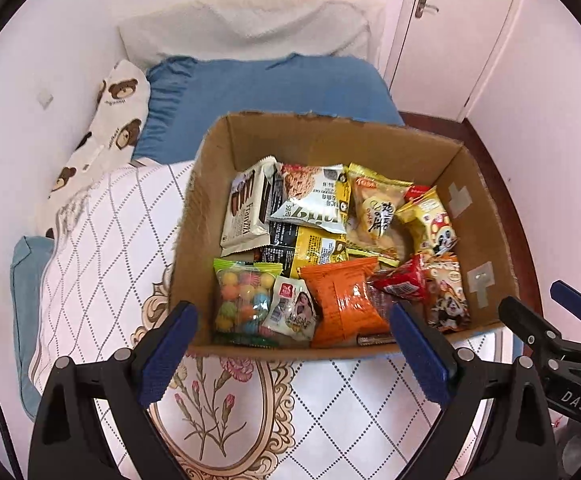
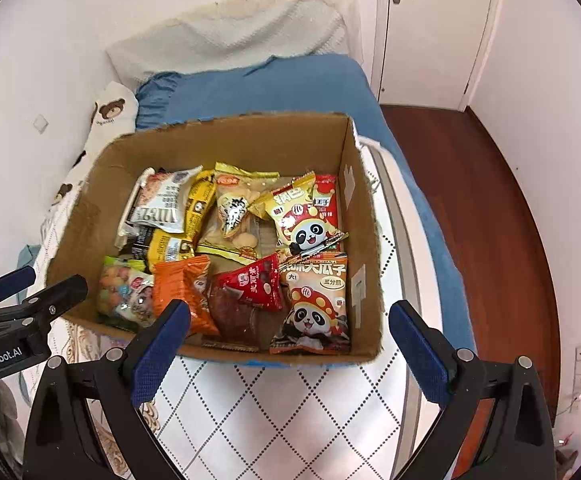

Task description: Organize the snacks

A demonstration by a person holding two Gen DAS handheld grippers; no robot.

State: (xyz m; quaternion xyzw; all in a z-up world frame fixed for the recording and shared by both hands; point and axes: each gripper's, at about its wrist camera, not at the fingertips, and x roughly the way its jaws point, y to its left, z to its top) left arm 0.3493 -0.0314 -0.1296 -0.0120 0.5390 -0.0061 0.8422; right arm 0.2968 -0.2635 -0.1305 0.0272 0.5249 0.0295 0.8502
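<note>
Snacks fill the cardboard box (image 1: 206, 216) at the frame's centre, resting on the quilted bedspread (image 1: 102, 264). Nearest me, my left gripper (image 1: 292, 354) and right gripper (image 2: 288, 350) both gape wide, holding nothing, hovering just short of the box's near wall. Just past it lie the orange packet (image 1: 340, 300), the gumball bag (image 1: 242, 294) and the panda seed packet (image 2: 316, 304). I judge the slick, overlapping wrappers could slip or drag neighbours out. Farther back, the oat-biscuit pack (image 1: 314, 196) overlaps others; the soft bed might let the box tip.
</note>
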